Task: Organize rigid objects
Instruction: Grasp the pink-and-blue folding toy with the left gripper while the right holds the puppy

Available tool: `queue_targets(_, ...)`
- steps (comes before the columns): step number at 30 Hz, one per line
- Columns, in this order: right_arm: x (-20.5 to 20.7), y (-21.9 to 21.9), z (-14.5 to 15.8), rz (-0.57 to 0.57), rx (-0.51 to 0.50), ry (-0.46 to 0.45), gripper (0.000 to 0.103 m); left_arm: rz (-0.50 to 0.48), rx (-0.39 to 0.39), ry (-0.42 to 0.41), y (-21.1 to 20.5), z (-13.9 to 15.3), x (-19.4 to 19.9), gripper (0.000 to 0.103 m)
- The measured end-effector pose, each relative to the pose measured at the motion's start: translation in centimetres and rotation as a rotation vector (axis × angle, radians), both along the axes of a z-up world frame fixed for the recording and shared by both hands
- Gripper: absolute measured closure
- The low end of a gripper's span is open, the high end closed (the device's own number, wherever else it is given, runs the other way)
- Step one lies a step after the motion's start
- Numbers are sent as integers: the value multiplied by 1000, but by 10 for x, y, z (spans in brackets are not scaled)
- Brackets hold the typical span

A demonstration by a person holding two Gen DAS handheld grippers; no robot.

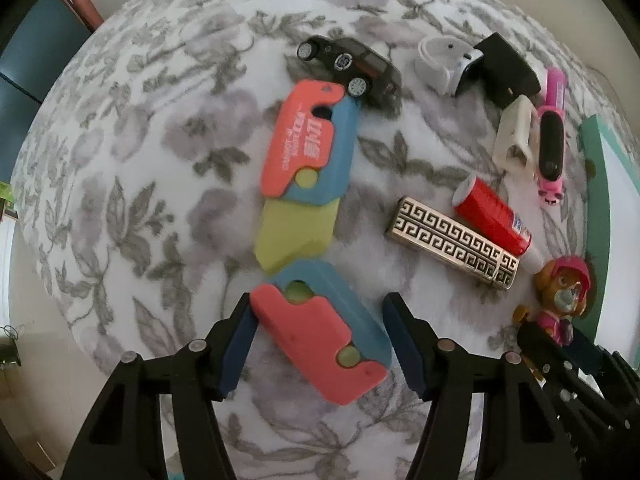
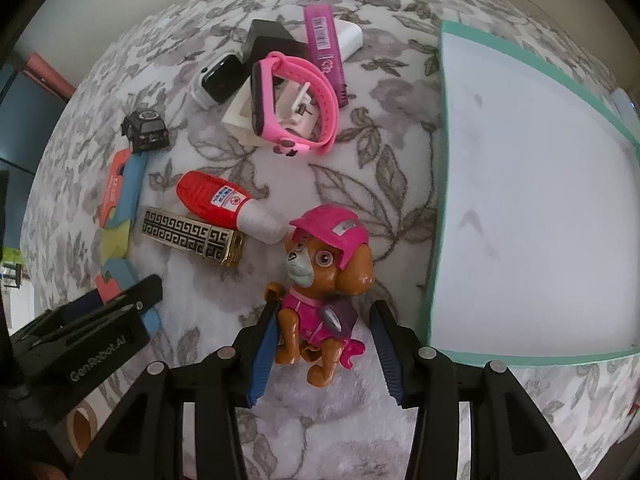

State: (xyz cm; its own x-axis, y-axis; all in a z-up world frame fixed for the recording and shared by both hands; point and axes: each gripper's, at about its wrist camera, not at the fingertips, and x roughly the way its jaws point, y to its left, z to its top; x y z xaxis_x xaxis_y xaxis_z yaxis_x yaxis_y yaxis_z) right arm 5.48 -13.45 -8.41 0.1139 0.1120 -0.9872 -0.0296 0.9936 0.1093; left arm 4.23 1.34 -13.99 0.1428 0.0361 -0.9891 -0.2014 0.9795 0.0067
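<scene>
A folded toy knife (image 1: 320, 336), red and blue with a green dot, lies on the floral blanket (image 1: 160, 208) between the fingers of my left gripper (image 1: 319, 300). The left pad touches its red edge; a thin gap shows at the right pad. A second toy knife (image 1: 304, 152) with its yellow blade out lies just beyond. My right gripper (image 2: 326, 306) straddles a puppy figure (image 2: 324, 280) in a pink helmet. Its left pad is against the puppy's side and its right pad stands clear. The puppy (image 1: 562, 296) and the right gripper's body also show at the left wrist view's right edge.
A white tray with a teal rim (image 2: 440, 184) lies right of the puppy. Near it lie a gold patterned case (image 2: 192, 236), a red bottle (image 2: 212, 196), a pink watch band (image 2: 296, 100), a black toy car (image 2: 146, 130), a smartwatch (image 2: 218, 80) and a purple stick (image 2: 324, 48).
</scene>
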Motion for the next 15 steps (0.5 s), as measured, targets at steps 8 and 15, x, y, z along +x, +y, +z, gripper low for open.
queue_targets(8,-7,20,-2,66,-48,-6,49,-46,14,-30,-26,-5,-1,45)
queue_targets(15,-14,37,-2,92,-83,-23,43,-46,29,-36,-24,-11,-9,46)
